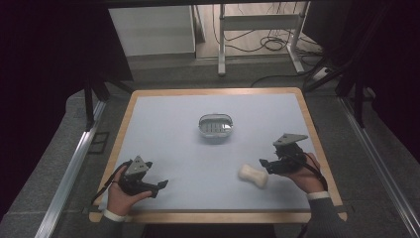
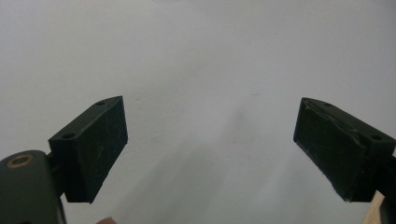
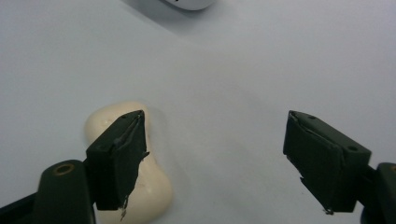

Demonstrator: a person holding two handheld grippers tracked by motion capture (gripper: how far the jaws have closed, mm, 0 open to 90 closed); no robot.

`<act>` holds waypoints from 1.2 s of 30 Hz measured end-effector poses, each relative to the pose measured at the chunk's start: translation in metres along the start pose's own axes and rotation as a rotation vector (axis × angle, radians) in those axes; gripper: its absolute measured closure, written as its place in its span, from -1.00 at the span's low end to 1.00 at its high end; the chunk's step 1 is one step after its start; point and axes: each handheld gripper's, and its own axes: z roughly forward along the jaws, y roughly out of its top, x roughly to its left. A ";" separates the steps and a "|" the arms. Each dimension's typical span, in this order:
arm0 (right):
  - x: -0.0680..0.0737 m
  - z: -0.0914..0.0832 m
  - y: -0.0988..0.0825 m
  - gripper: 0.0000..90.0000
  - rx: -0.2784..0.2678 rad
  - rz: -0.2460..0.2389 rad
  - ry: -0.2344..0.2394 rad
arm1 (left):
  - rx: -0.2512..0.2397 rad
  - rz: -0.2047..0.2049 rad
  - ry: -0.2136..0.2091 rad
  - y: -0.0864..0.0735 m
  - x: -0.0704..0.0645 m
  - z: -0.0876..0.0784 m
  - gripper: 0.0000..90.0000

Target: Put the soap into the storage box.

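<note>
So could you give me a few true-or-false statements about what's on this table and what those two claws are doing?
1. The soap lies on the mat, outside the dish. True.
2. The right claw is shut on the soap. False: its jaws stand wide apart, the soap beside one jaw.
3. The left claw is open with nothing between its jaws. True.
4. The dish sits at the near left corner. False: it stands around the middle of the mat.
5. The soap is nearer the right claw than the left. True.

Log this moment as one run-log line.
left gripper: open, holding nothing | right gripper: open, beside soap bar, not gripping | soap dish: mid-table, apart
</note>
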 end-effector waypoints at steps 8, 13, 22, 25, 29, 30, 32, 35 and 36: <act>0.010 0.003 0.006 -0.49 0.049 -0.032 0.030 | -0.004 0.002 0.002 0.000 0.001 -0.003 -0.77; 0.013 0.006 0.008 -0.45 0.082 -0.040 0.053 | -0.009 -0.001 0.002 0.000 0.001 -0.003 -0.77; 0.025 0.020 0.012 -0.43 0.186 -0.070 0.085 | -0.004 0.004 -0.001 0.000 0.001 -0.001 -0.77; 0.029 0.024 0.013 -0.41 0.207 -0.082 0.095 | -0.009 0.000 0.000 0.000 0.001 -0.002 -0.77; 0.033 0.030 0.013 -0.38 0.246 -0.099 0.101 | -0.009 0.000 -0.001 0.000 0.001 -0.002 -0.77; 0.034 0.032 0.012 -0.36 0.256 -0.104 0.107 | -0.010 0.001 -0.002 0.000 0.001 -0.002 -0.77; 0.036 0.034 0.012 -0.31 0.279 -0.113 0.118 | -0.005 0.003 -0.004 0.000 0.000 -0.001 -0.77; 0.039 0.038 0.012 -0.29 0.302 -0.124 0.127 | -0.003 0.003 -0.006 0.000 0.000 0.000 -0.77; 0.040 0.039 0.012 -0.29 0.309 -0.128 0.129 | -0.003 0.002 -0.007 0.000 0.000 0.000 -0.77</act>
